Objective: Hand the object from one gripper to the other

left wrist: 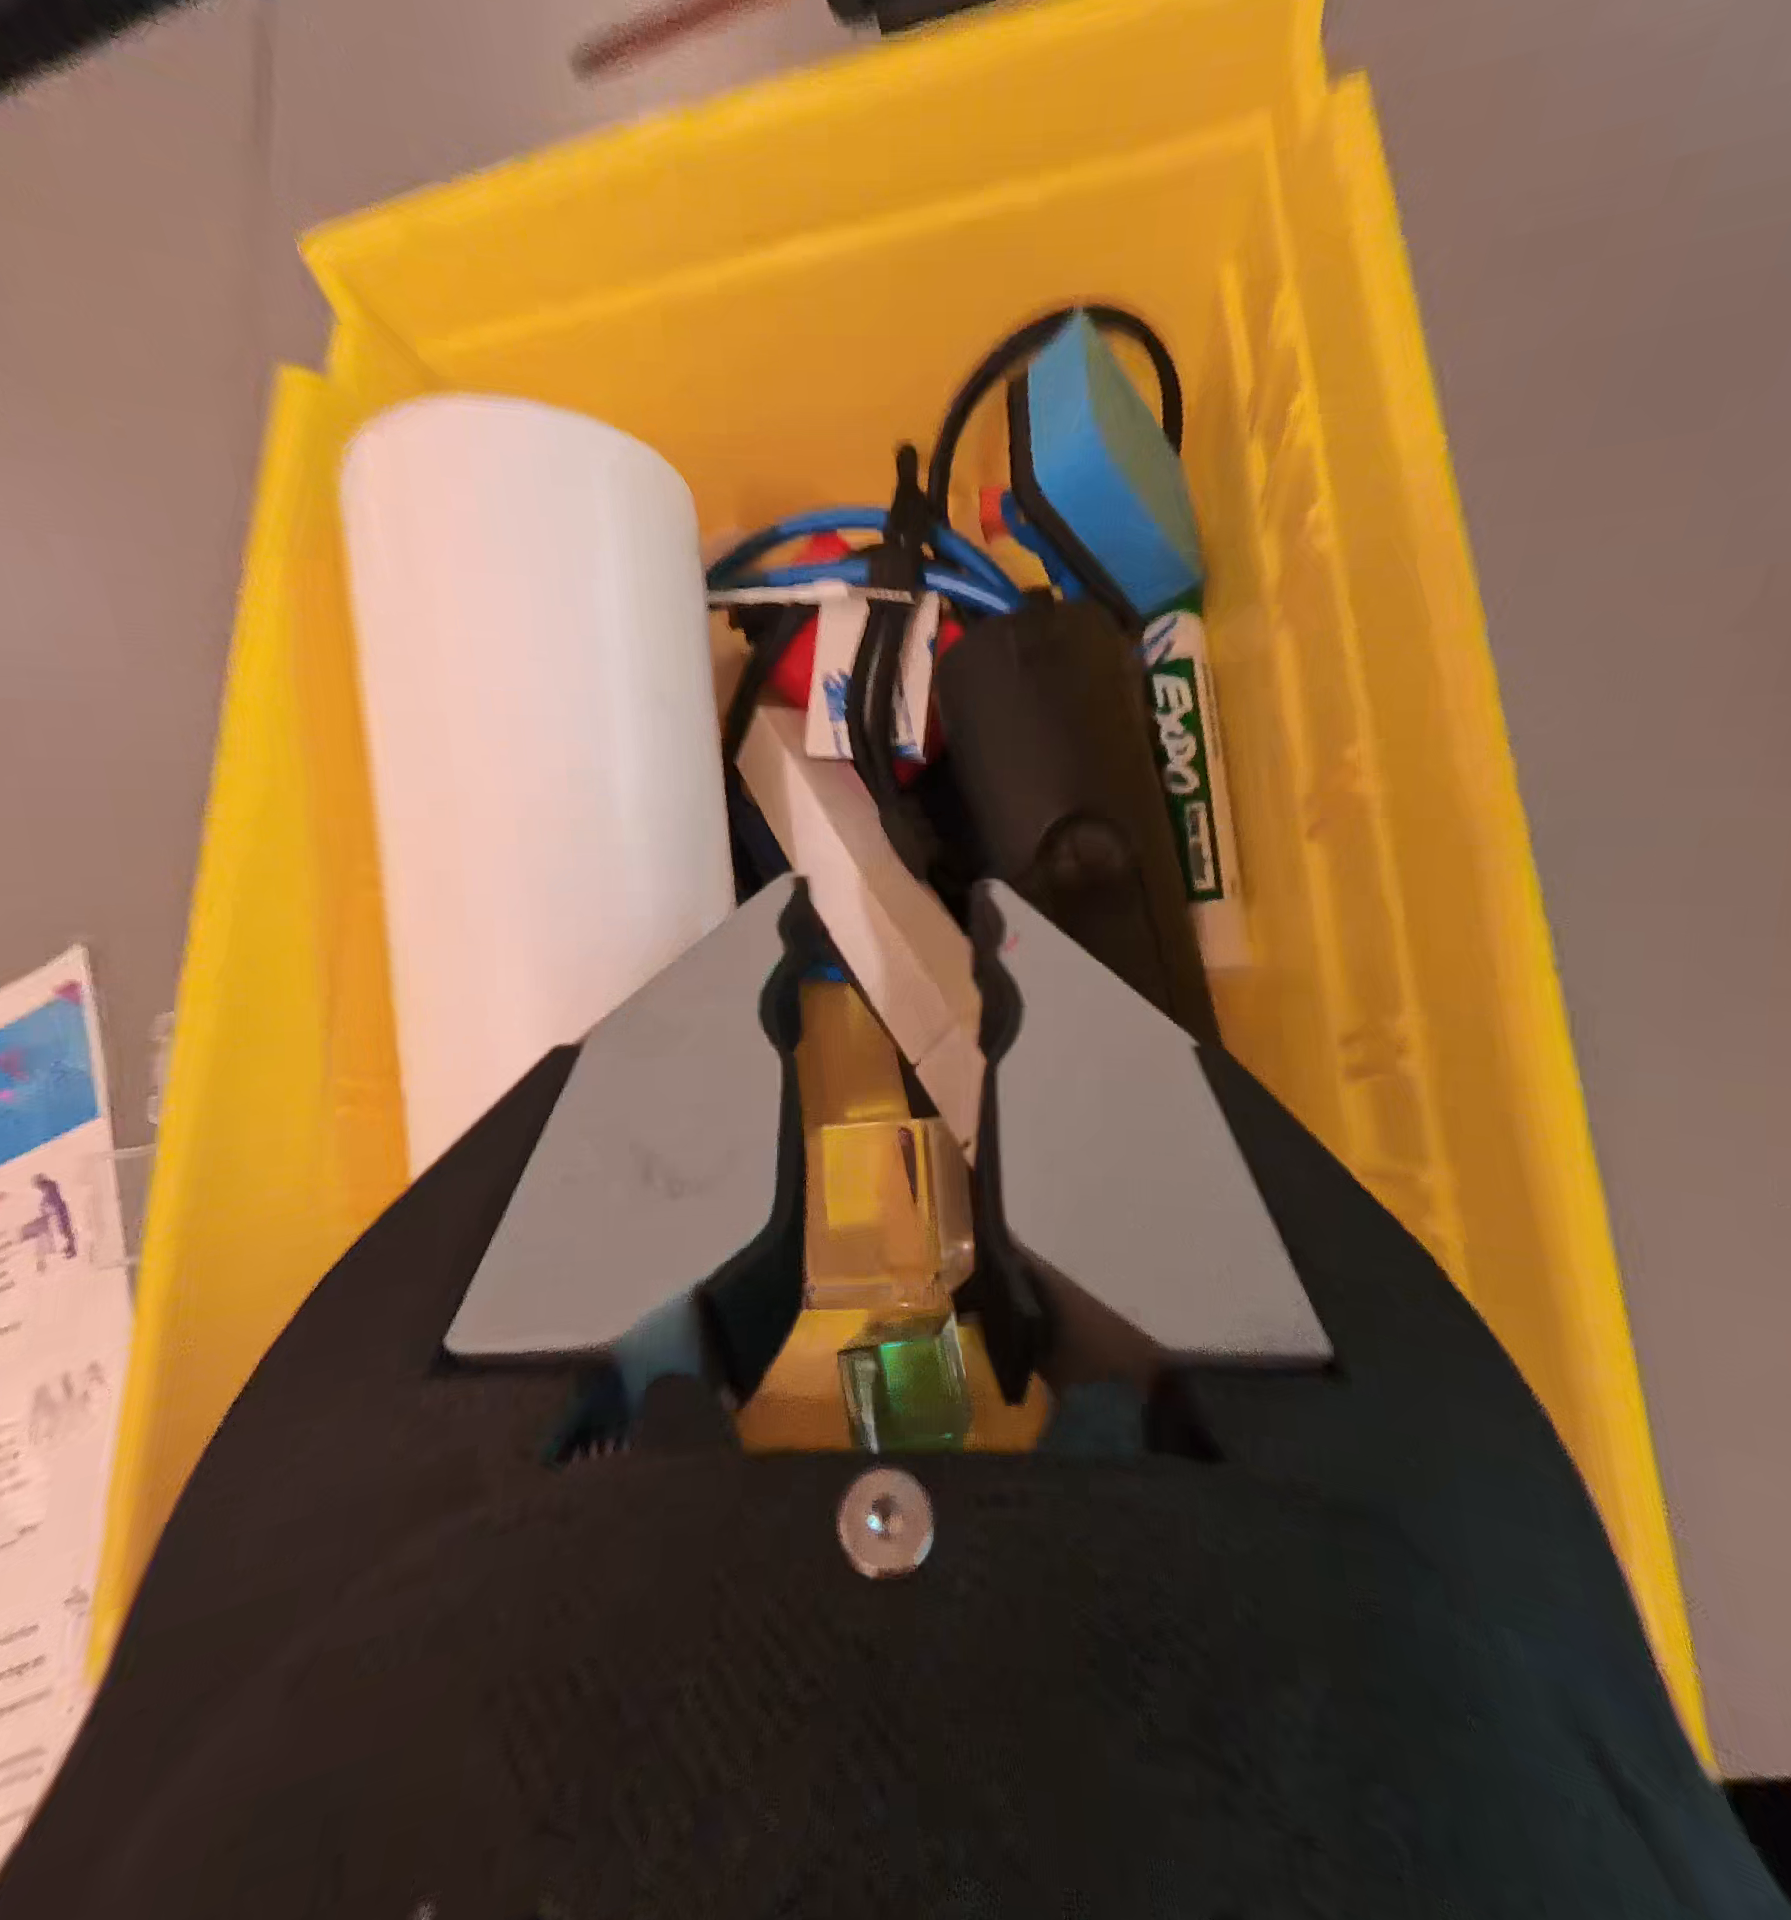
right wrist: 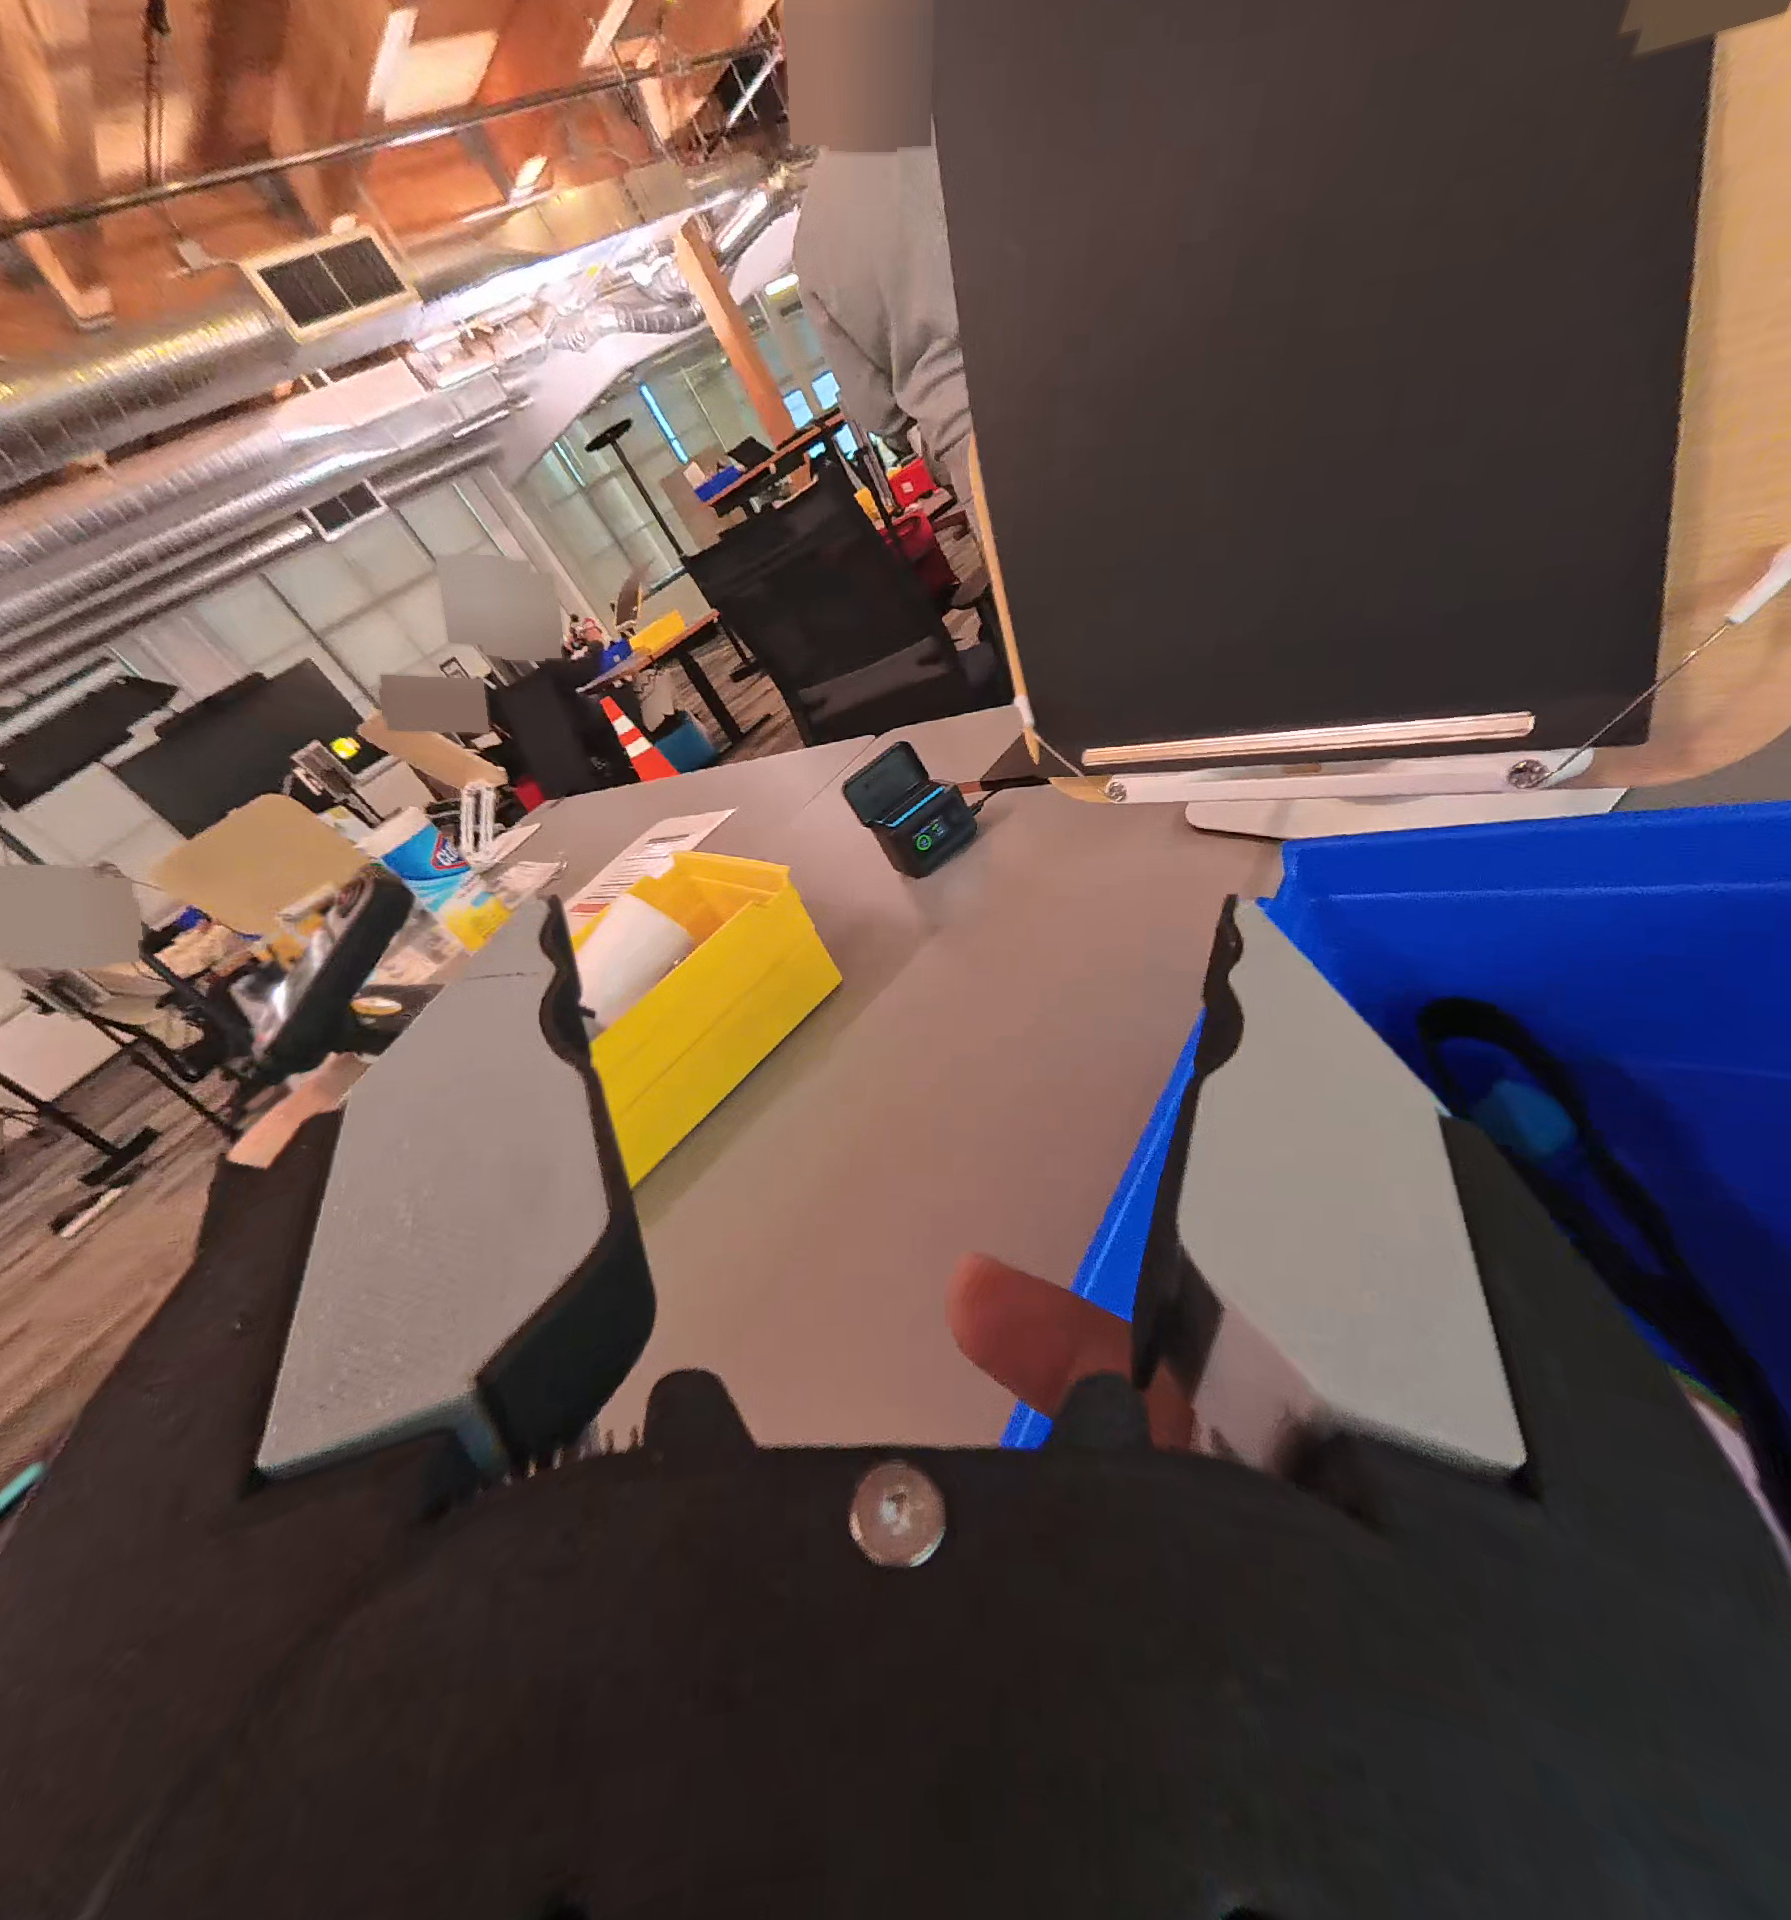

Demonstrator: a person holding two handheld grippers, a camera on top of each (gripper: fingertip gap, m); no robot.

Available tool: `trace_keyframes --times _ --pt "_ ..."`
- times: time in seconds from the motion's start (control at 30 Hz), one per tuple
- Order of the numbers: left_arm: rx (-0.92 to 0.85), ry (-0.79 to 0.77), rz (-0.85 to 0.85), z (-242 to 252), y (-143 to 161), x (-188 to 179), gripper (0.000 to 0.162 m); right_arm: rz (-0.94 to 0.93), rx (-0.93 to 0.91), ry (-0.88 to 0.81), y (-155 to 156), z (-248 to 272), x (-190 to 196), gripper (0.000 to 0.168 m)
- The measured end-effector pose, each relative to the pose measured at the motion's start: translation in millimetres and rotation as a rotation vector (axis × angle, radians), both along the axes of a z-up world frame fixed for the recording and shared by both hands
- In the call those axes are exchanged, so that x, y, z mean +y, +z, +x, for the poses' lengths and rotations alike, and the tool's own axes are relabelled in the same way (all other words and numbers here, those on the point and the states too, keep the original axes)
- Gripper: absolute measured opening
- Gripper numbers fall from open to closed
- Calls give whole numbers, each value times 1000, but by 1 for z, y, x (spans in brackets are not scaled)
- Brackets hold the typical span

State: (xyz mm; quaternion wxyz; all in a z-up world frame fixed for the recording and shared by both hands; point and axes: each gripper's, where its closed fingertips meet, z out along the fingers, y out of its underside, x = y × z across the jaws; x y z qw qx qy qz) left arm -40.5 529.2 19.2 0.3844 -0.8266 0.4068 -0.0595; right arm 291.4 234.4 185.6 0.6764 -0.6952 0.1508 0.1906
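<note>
My left gripper [left wrist: 889, 904] reaches down into a yellow bin [left wrist: 766, 239]. Its jaws stand close together on a translucent yellow object [left wrist: 886, 1195] with a green part near the gripper body; what kind of thing it is I cannot tell. My right gripper [right wrist: 891, 920] is wide open and empty above the grey table [right wrist: 922, 1091], between the yellow bin [right wrist: 725, 1018] and a blue bin [right wrist: 1597, 987]. A person's fingertip [right wrist: 1036, 1340] shows by its right finger.
The yellow bin holds a white roll [left wrist: 527, 748], a white block [left wrist: 849, 862], a black device [left wrist: 1047, 748], a green marker [left wrist: 1197, 769], a blue eraser [left wrist: 1109, 468] and cables. A leaflet [left wrist: 8, 1247] lies left. A black case [right wrist: 912, 810] and a dark screen [right wrist: 1317, 364] stand behind. The left gripper's tips are roughly 50 cm from the right gripper's.
</note>
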Motion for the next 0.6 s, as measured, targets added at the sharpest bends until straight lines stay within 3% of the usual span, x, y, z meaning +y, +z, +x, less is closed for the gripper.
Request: trace_keyframes --times 0.17,0.33,0.47,0.6 --pt "65 22 -65 0 -24 4 37 7 -65 -4 7 -9 -5 110" --pt "77 0 -33 5 -20 1 26 26 -114 26 14 -25 -6 105" --pt "77 65 31 1 -5 10 1 64 -147 88 23 -42 -12 106" --pt "-50 63 66 9 24 14 0 109 -196 165 32 -59 -22 99"
